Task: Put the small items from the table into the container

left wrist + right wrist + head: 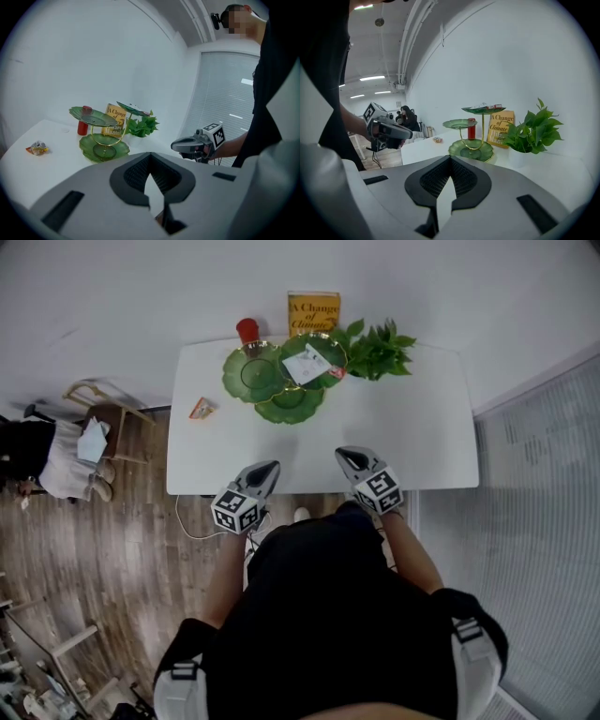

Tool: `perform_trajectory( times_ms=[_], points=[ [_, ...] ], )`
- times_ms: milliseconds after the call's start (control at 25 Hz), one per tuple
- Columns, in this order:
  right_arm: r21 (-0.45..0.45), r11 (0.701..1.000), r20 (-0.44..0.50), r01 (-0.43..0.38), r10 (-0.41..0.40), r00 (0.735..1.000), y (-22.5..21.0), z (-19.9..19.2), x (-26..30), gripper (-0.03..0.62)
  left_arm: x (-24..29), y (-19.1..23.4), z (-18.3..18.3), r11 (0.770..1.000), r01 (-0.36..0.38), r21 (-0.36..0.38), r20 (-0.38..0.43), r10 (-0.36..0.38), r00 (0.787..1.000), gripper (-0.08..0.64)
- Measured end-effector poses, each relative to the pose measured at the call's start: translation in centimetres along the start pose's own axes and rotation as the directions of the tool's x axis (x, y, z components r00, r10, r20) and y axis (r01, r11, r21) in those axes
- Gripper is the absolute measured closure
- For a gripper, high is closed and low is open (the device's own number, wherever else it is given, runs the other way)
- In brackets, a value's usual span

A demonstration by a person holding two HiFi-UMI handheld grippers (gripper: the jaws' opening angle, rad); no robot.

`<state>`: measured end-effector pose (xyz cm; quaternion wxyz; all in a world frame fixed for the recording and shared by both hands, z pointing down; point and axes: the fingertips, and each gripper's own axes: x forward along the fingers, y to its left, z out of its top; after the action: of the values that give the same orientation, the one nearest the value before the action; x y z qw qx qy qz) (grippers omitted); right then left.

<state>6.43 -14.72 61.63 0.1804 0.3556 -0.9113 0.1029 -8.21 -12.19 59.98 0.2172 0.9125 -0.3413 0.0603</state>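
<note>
A small orange-and-white wrapped item (202,409) lies alone on the left part of the white table (412,427); the left gripper view shows the wrapped item (36,148) at far left. A green three-tier leaf-plate stand (281,381) on a gold frame stands at the back, with a white packet (305,364) on its top plate. My left gripper (267,470) and right gripper (349,458) hover at the table's near edge, pointing toward the stand. Both are shut with nothing between the jaws (150,161) (451,159).
A red can (247,330), a yellow book (313,312) and a potted green plant (380,351) stand at the table's back edge. A chair piled with things (94,437) is on the wooden floor to the left. Window blinds (544,484) run along the right.
</note>
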Motion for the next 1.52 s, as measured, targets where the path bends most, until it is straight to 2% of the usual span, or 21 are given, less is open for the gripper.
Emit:
perform_trajectory(
  times_ms=[240, 680, 840, 1040, 1160, 1360, 1520],
  points=[
    [-0.004, 1.000, -0.015, 0.002, -0.002, 1.000, 0.0, -0.3, 0.2, 0.571, -0.1, -0.2, 0.4, 0.999, 0.018, -0.031, 0.034, -0.017, 0.999, 0.558],
    [-0.008, 1.000, -0.026, -0.018, 0.018, 0.999, 0.2, -0.3, 0.9, 0.571, -0.9, 0.1, 0.0, 0.999, 0.002, -0.044, 0.027, -0.001, 1.000, 0.558],
    [-0.026, 0.998, -0.036, -0.059, 0.058, 0.998, 0.7, -0.1, 1.6, 0.571, -1.4, 0.4, -0.1, 0.998, -0.032, -0.054, 0.040, 0.035, 0.999, 0.558],
    [-0.055, 0.988, -0.040, -0.144, 0.142, 0.989, 1.2, 0.4, 3.2, 0.571, -2.6, 1.2, 0.0, 0.990, -0.115, -0.080, 0.067, 0.121, 0.990, 0.558],
    [-0.078, 0.974, -0.054, -0.213, 0.209, 0.976, 1.8, 0.6, 4.3, 0.571, -3.7, 1.6, 0.0, 0.978, -0.183, -0.099, 0.085, 0.192, 0.978, 0.558],
    [-0.111, 0.940, -0.084, -0.322, 0.314, 0.946, 2.9, 1.4, 5.9, 0.571, -6.4, 1.6, 0.5, 0.943, -0.302, -0.138, 0.114, 0.318, 0.941, 0.558],
    [-0.142, 0.894, -0.100, -0.424, 0.413, 0.905, 4.0, 2.2, 7.1, 0.571, -8.9, 1.3, -0.1, 0.891, -0.415, -0.182, 0.123, 0.440, 0.890, 0.558]
  ],
)
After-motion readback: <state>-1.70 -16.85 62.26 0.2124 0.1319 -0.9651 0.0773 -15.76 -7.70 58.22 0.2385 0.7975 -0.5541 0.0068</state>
